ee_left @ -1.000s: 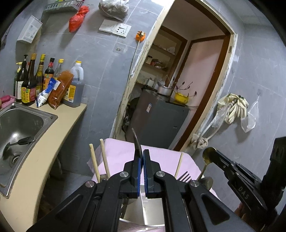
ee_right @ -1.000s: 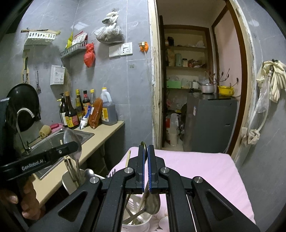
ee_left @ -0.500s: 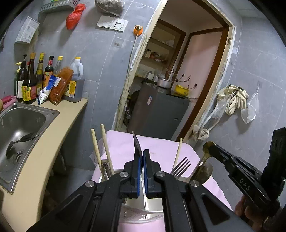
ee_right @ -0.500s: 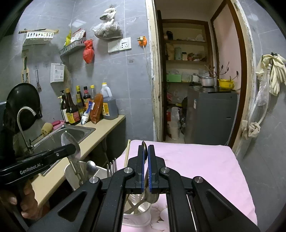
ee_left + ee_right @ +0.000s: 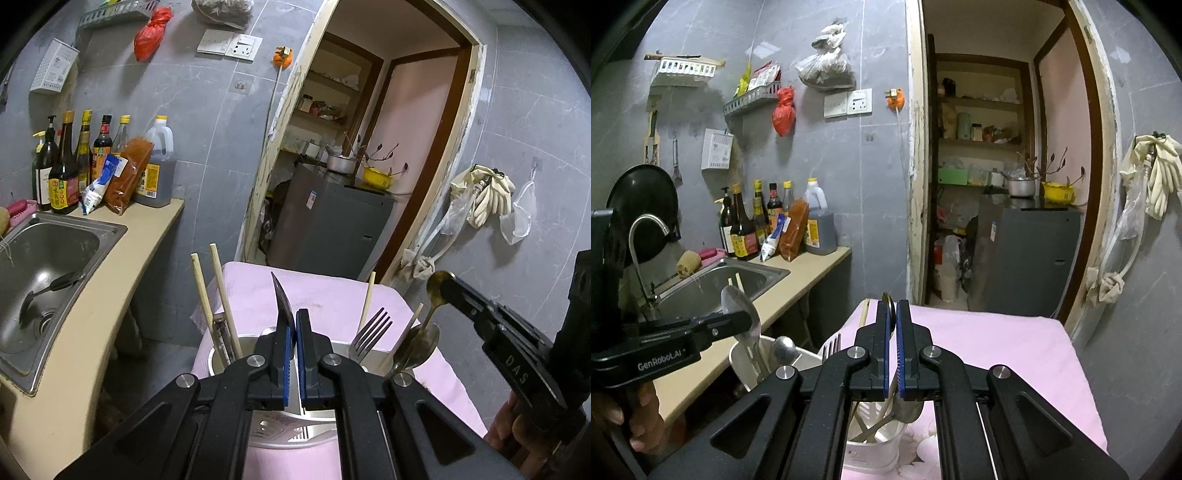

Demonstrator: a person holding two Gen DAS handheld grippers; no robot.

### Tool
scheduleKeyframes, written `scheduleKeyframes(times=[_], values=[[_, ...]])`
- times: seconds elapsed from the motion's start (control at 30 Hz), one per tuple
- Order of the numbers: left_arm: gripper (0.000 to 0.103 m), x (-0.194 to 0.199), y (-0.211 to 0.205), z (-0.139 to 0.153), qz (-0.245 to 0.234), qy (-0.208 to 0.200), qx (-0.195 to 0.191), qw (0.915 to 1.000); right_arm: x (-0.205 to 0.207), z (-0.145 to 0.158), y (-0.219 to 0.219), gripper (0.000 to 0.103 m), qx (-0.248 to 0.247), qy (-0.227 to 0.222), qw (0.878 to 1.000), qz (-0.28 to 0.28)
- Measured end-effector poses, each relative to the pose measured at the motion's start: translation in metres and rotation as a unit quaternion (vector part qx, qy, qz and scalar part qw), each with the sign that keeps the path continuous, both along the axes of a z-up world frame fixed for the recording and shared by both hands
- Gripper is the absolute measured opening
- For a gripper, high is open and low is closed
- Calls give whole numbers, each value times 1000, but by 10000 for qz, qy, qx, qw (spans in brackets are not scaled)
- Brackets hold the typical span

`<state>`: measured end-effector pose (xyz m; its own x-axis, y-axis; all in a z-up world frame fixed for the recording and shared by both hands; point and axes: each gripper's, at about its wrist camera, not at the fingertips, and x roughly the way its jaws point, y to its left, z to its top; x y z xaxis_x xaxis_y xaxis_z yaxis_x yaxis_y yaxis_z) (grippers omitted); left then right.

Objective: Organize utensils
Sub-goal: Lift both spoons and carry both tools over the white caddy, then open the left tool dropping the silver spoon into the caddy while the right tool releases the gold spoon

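1. Two grippers, both loaded: the left gripper (image 5: 294,321) is clamped on a silver spoon (image 5: 740,314), the right gripper (image 5: 892,314) is clamped on a gold spoon (image 5: 436,286).
2. Both spoons hang over the white utensil holder (image 5: 216,360), which sits on the pink cloth (image 5: 332,291).
3. Silver spoon is bowl up, with its handle running down into the holder's left compartment beside another spoon (image 5: 781,349).
4. Gold spoon is handle-end up, with its bowl low on the holder's right side, just beside a fork (image 5: 371,332).
5. Two chopsticks (image 5: 212,291) stand at the left end and two more (image 5: 367,299) near the fork.
6. Step, as judged: sorting pieces into compartments, mid-placement.
7. Next move likely calls for settling each spoon fully into its slot, then parting the fingers without snagging the neighbours.
8. Whether either spoon touches bottom can't be told.
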<state>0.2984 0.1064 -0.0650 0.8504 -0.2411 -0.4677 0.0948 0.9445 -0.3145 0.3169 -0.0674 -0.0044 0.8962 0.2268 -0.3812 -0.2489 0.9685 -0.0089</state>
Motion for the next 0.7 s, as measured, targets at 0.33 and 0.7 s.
scheduleKeyframes(times=[0.33, 0.7], values=[[4, -5, 1, 2, 27, 10, 122, 9999, 3, 7, -4, 3, 102, -237, 9994, -223], [6, -9, -2, 8, 69, 88, 265, 9996, 10, 8, -3, 3, 121, -336, 9991, -243]])
